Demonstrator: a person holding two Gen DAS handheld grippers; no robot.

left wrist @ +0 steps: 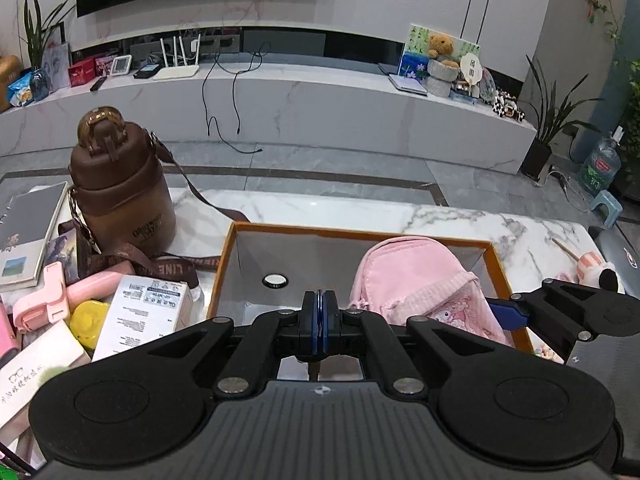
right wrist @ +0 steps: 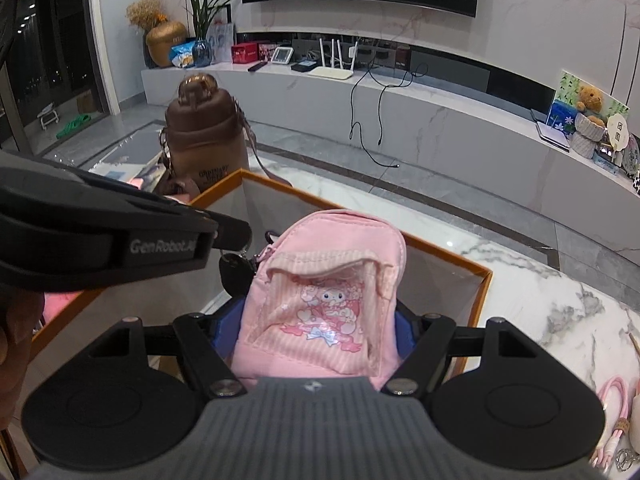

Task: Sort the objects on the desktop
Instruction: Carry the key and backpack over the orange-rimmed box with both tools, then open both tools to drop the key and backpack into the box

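A pink mini backpack with a cartoon print sits upright between the blue pads of my right gripper, which is shut on it. The backpack is over the right side of the orange-rimmed box. In the left wrist view the backpack lies inside the box, with the right gripper's blue finger against it. My left gripper is shut above the box floor. From its tip hangs a small black pendant, just left of the backpack.
A brown bottle with a strap stands left of the box on the marble table. Beside it lie a white carton, a yellow object, a pink clip and books. A small round disc lies in the box. A plush toy is at the right.
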